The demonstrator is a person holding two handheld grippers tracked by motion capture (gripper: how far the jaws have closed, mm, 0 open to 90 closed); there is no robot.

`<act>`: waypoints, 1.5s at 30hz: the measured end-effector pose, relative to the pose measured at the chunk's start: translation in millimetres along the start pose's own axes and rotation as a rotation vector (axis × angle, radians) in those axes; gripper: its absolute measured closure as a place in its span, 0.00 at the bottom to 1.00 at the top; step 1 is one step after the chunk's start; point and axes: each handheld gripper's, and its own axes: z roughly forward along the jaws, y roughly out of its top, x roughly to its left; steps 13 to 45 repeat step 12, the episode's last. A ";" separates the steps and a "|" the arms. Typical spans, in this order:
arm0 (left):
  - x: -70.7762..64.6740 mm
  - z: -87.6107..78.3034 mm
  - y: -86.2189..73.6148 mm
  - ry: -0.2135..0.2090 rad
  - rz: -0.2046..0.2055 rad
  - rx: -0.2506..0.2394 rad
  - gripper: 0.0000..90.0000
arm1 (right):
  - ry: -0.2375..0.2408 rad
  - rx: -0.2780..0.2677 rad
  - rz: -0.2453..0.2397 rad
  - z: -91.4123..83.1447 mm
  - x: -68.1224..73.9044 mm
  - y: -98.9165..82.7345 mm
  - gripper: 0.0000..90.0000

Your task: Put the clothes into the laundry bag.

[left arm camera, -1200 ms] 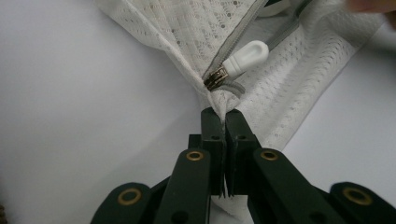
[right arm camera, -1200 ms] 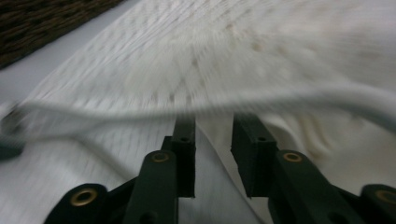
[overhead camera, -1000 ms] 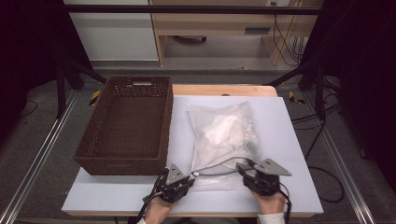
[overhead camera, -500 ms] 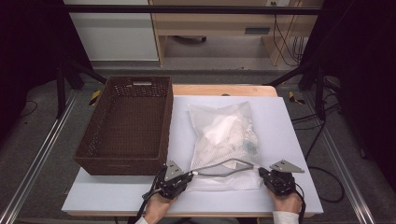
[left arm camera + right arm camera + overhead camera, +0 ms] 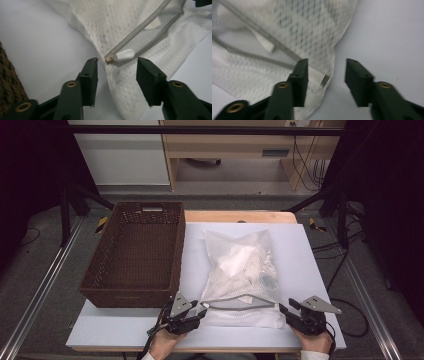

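1. White table top (image 5: pixel 310 255) in front of me, dark floor and a pale cabinet beyond it; a brown wicker basket (image 5: pixel 132 255) sits on the left, nothing in it.
2. My mesh laundry bag (image 5: pixel 242 275) lies flat right of the basket, not touching it, its zipper (image 5: pixel 240 302) at the near end gaping open with white laundry visible inside.
3. My left gripper (image 5: pixel 117 72) has just been opening; its jaws stand apart around the zipper pull (image 5: pixel 121 56), not pressing it.
4. My right gripper (image 5: pixel 326 72) has also just been opening and sits at the bag's near right corner, holding nothing.
5. I judge the unzipping done; emptying the bag into the basket remains.
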 end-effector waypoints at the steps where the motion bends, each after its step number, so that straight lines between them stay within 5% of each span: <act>1: -0.8 -4.4 1.7 -0.001 0.009 -0.017 0.51 | -0.002 -0.030 0.010 -2.4 -2.6 1.6 0.47; 6: 2.9 -14.7 4.1 -0.039 0.015 -0.010 0.41 | -0.017 -0.118 0.044 -11.8 -15.5 7.7 0.31; 12: 9.3 -20.7 2.7 -0.064 0.028 0.013 0.36 | -0.033 -0.139 0.065 -11.9 -19.9 16.0 0.22; 45: 9.3 -20.7 2.7 -0.064 0.028 0.013 0.36 | -0.033 -0.139 0.065 -11.9 -19.9 16.0 0.22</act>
